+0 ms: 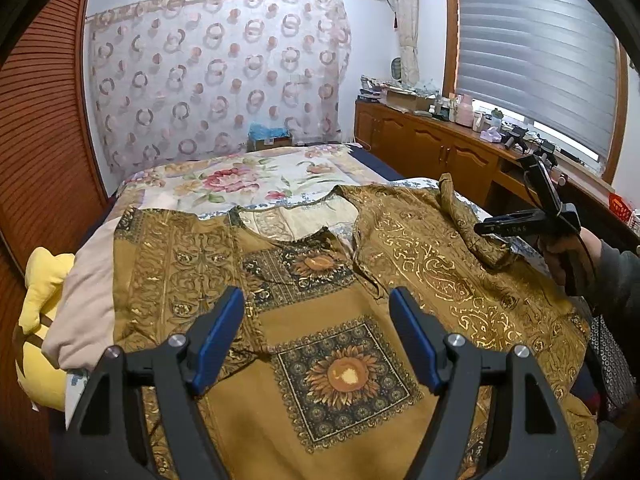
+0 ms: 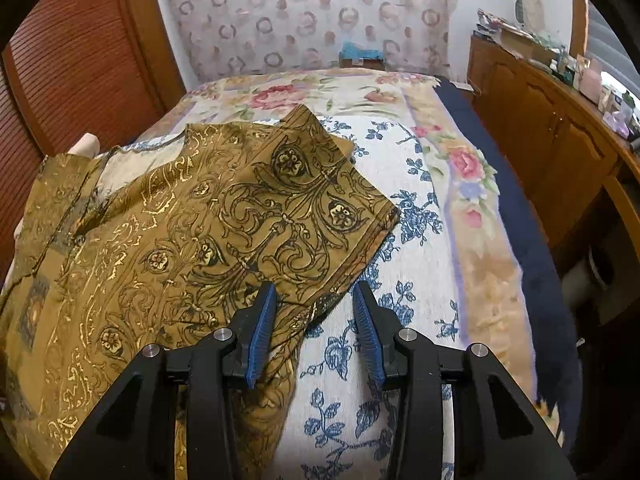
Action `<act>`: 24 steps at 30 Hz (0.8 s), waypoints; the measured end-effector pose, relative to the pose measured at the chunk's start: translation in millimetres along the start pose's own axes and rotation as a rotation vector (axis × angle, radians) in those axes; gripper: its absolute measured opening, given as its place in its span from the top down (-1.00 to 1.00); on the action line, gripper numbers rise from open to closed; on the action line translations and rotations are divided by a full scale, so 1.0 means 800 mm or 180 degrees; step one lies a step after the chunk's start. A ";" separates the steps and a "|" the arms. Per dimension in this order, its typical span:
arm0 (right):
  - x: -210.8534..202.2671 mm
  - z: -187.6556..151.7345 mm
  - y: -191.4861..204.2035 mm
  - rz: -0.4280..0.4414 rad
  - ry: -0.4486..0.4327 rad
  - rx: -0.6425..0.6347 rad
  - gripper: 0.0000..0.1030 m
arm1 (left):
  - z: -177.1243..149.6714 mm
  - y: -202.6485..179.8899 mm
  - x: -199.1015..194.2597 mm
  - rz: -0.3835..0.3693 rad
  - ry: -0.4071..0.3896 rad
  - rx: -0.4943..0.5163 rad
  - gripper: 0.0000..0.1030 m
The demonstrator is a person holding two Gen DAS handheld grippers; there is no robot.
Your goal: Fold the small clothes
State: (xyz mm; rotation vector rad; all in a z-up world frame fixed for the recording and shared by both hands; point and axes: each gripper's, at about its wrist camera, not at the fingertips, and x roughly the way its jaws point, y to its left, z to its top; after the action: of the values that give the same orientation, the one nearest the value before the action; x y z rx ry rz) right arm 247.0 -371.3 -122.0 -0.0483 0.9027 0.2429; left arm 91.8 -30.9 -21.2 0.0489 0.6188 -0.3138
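Note:
A mustard-gold top [image 1: 320,320] with sunflower squares and gold scrollwork lies spread on the bed, its right side folded over toward the middle. My left gripper [image 1: 316,300] is open and empty, hovering above the top's chest. My right gripper [image 2: 316,292] is open above the folded sleeve [image 2: 288,208], whose lower edge lies between the jaws; they hold nothing. The right gripper also shows in the left wrist view [image 1: 520,220], over the right sleeve [image 1: 468,220].
The bed has a floral cover [image 2: 400,208] and a navy edge [image 2: 532,264]. A yellow cushion [image 1: 44,312] and a beige pillow [image 1: 88,296] lie at the left. A wooden cabinet [image 1: 440,144] with clutter stands at the right, under a window with a blind [image 1: 536,48].

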 end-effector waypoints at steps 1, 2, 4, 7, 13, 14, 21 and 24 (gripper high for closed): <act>0.000 0.000 0.004 -0.0008 0.0006 -0.0059 0.34 | 0.000 0.000 0.000 -0.0003 -0.0001 -0.0006 -0.46; 0.000 0.001 0.007 -0.0008 0.0009 -0.0107 0.43 | 0.000 0.000 0.000 -0.0006 -0.0003 -0.0009 -0.46; 0.000 0.002 0.014 0.0029 0.0014 -0.0190 0.64 | 0.000 0.000 0.000 0.0004 -0.0001 -0.0008 -0.46; -0.002 0.003 0.024 -0.0017 -0.0011 -0.0335 0.81 | -0.003 0.003 -0.001 0.0013 -0.0002 -0.0030 -0.46; -0.034 0.018 0.041 -0.0041 -0.0329 -0.0417 0.86 | -0.006 0.014 -0.004 0.0038 -0.0028 -0.0103 -0.46; -0.038 0.022 0.045 -0.0019 -0.0365 -0.0441 0.86 | -0.006 0.015 -0.005 0.0042 -0.0036 -0.0114 -0.46; -0.054 0.049 0.091 0.0092 -0.0495 -0.0648 0.86 | -0.007 0.023 -0.011 0.0072 -0.0076 -0.0145 -0.46; -0.051 0.058 0.120 0.0211 -0.0496 -0.0754 0.86 | -0.008 0.027 -0.014 0.0081 -0.0090 -0.0163 -0.46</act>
State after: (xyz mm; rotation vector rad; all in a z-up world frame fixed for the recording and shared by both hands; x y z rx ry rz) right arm 236.6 -278.7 -55.1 -0.2165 0.7178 0.4091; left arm 86.0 -6.8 -21.3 0.0031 0.5977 -0.2734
